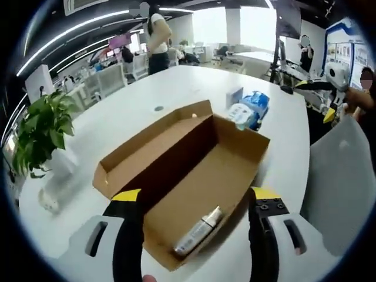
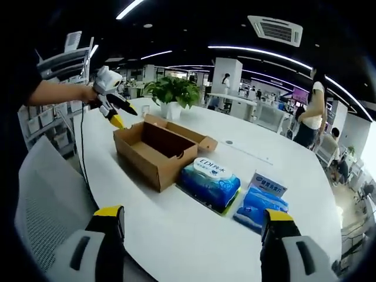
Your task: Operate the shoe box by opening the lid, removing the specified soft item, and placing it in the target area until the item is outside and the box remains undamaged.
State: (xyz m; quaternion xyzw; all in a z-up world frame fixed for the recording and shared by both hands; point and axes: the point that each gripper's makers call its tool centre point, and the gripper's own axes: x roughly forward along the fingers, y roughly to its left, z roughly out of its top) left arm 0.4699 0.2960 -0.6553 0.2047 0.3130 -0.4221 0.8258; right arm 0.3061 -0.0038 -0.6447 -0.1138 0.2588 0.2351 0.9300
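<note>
Your left gripper (image 1: 197, 235) hangs with its jaws spread wide over the near end of the open brown cardboard shoe box (image 1: 182, 188). Inside it, at that near end, lies the thing to take out: a small silvery wrapped packet (image 1: 200, 230), still in the box. Grip too low and a jaw may catch and crease the thin cardboard wall. The packet's print is too blurred to read, so it may not be the soft item meant.

Your right gripper (image 2: 191, 247), jaws also wide and empty, faces the white table (image 2: 176, 235). A blue wet-wipe pack (image 2: 210, 183) beside the box reads "EDI".
</note>
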